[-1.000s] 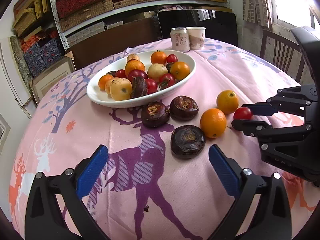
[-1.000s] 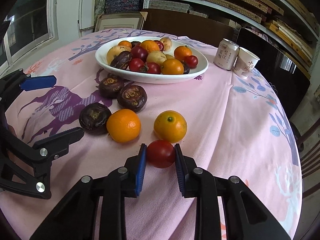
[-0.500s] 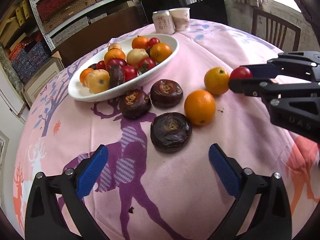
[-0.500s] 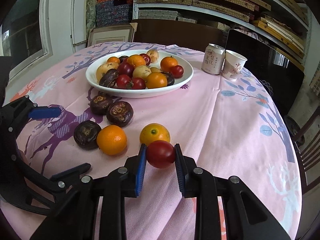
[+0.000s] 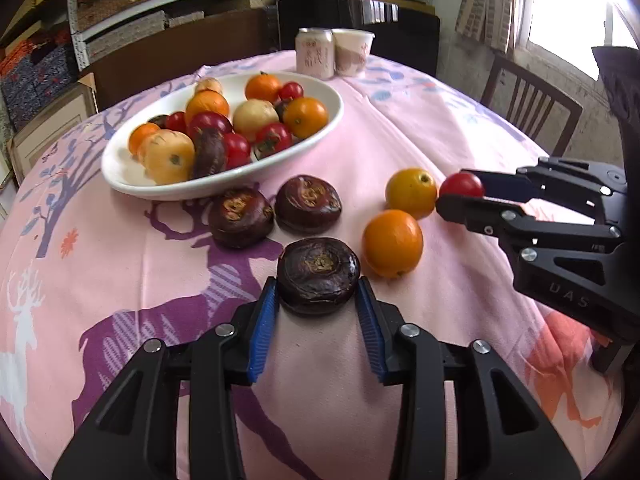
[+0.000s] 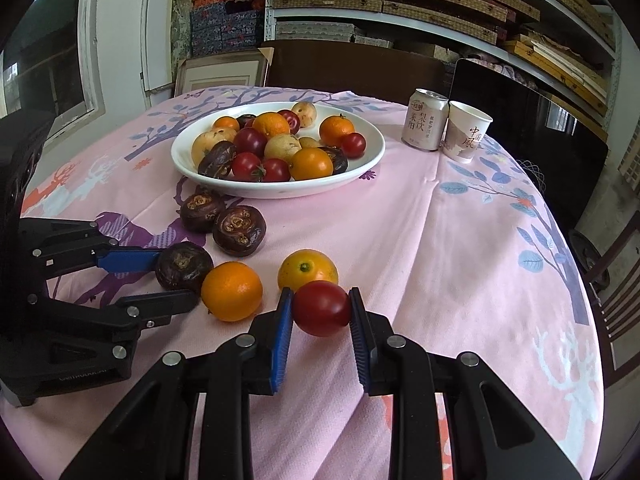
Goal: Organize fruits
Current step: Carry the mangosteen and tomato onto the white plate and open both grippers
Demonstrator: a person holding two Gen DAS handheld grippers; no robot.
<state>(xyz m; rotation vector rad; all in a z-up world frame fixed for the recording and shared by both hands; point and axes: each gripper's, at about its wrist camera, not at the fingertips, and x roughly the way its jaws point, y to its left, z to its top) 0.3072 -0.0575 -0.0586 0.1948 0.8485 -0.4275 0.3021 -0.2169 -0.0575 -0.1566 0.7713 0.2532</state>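
Observation:
A dark brown water chestnut [image 5: 319, 270] lies on the pink tablecloth between the blue pads of my left gripper [image 5: 316, 292]. Its jaws are closing and the pads touch the chestnut's sides; the right wrist view shows the same grip [image 6: 176, 276]. My right gripper [image 6: 320, 300] is shut on a red tomato [image 6: 322, 308] and holds it just above the cloth. Two more water chestnuts [image 5: 241, 222] and two oranges [image 5: 393, 242] lie loose in front of the white bowl [image 5: 120, 178], which is full of mixed fruit.
A drink can [image 5: 315, 53] and a paper cup [image 5: 353, 51] stand behind the bowl. A wooden chair [image 5: 528, 100] is at the table's far right edge, and shelves of boxes [image 6: 440, 4] line the wall behind.
My left gripper's jaws went from wide open to closed around the nearest water chestnut after moving up to it. The right gripper lifted the tomato off the cloth.

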